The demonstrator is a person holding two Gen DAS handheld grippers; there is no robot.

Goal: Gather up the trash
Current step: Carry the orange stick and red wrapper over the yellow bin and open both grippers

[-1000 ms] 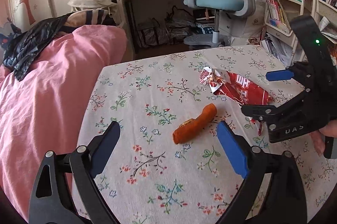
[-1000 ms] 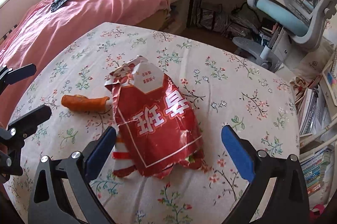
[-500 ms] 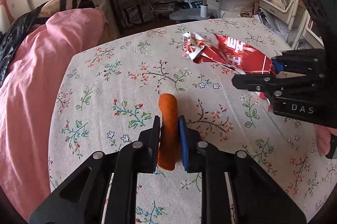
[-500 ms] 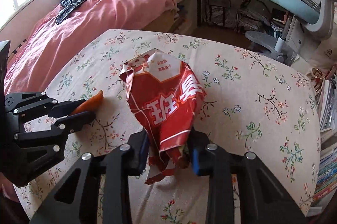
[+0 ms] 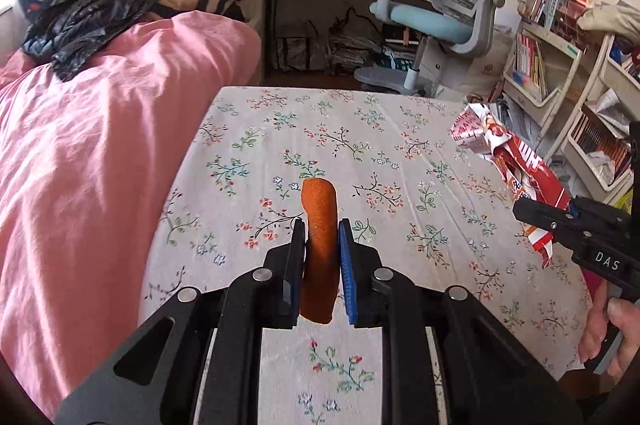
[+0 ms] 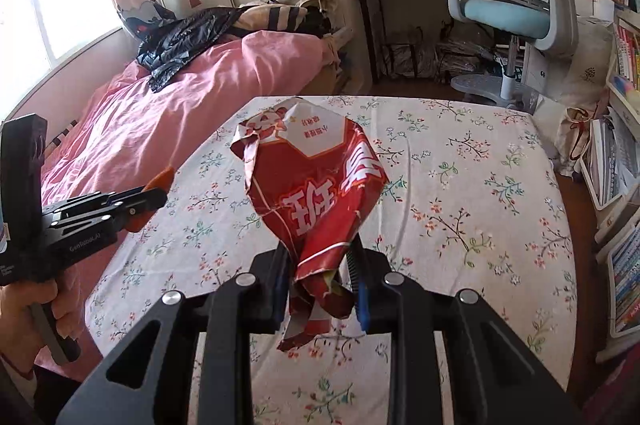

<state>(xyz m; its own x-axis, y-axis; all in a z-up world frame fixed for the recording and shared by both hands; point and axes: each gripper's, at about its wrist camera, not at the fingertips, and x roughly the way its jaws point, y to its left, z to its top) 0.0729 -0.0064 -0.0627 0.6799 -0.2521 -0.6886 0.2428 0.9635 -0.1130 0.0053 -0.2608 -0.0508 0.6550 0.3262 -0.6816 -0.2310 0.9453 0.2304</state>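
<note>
Both pairs of fingers are clamped on trash: your left gripper pinches the orange snack stick across its middle, black pad on one side and blue pad on the other, while your right gripper squeezes the crumpled bottom end of the red snack bag, its jaws closing a little further on the foil. You hold the stick lengthways along the fingers, so its upper end pokes out ahead of the tips and its lower end hangs behind the pads; gripped at mid-length like that, it seems unlikely to pivot out. The bag stands up from your right fingers, torn white top uppermost, because you caught it by the bunched end, where the foil gives the pads something thick to bite on. Both pieces appear lifted clear of the table with the floral cloth, which looks bare of other litter in these views. From the left camera you can see the bag and the right gripper off to the side, well apart from the stick, so the two loads do not foul each other. No bin shows in either view, so you probably need to carry both pieces away from the table to find one, and a loose flap at the bag's lower end could snag on the way
</note>
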